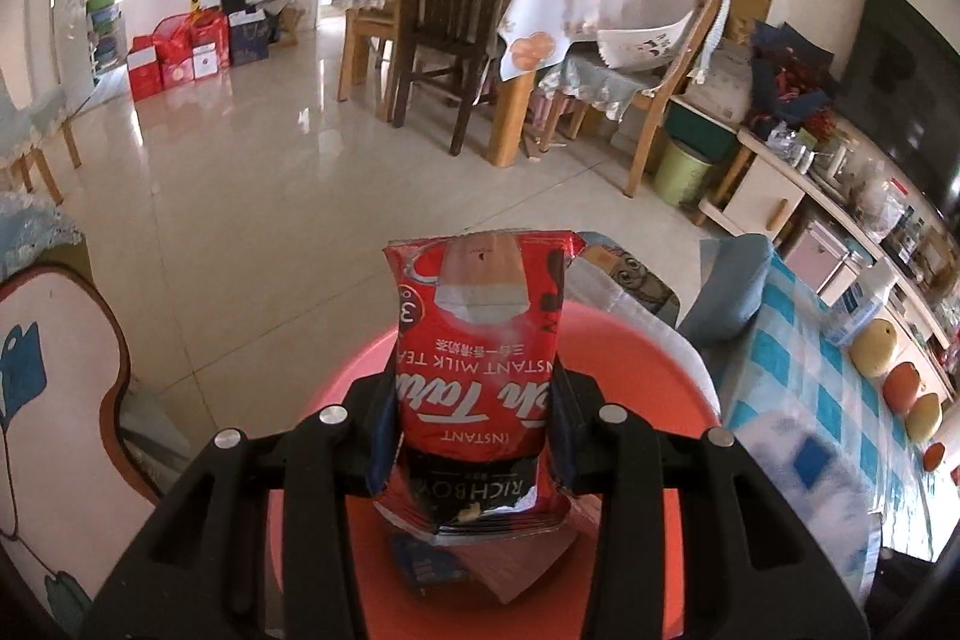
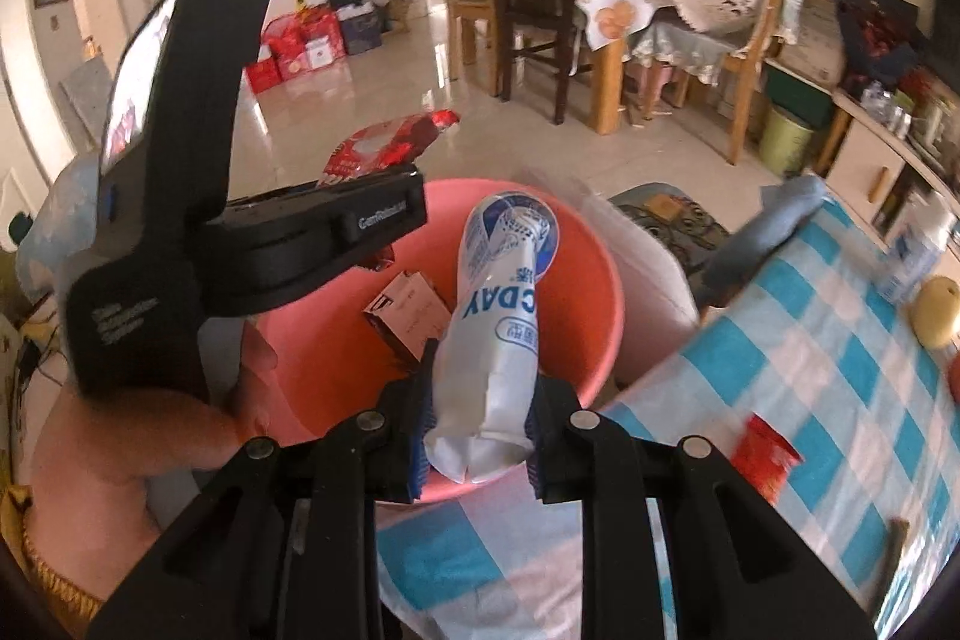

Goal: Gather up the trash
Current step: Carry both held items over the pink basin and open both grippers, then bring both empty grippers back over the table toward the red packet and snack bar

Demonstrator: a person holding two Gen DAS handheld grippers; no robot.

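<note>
A tabletop (image 2: pixel 810 370) covered in a blue-and-white checked cloth fills the lower right of the right wrist view. Past its far edge sits a round pink bin (image 2: pixel 594 280) — open at the top, with a small brown carton (image 2: pixel 408 310) lying inside.

The left tongs (image 1: pixel 474 436) are clamped on a red milk tea packet (image 1: pixel 480 340), which stands upright between the pads directly above the pink bin. In the right wrist view these tongs appear from the side, held in a person's hand (image 2: pixel 198 430).

The right tongs (image 2: pixel 477 436) are closed on a white and blue wrapper (image 2: pixel 492 340) — crumpled, pointing up and forward over the near rim of the bin.

A small red wrapper (image 2: pixel 768 454) lies on the tabletop to the right. Yellow and orange fruit (image 1: pixel 894 370) sit along the cloth's far side.
</note>
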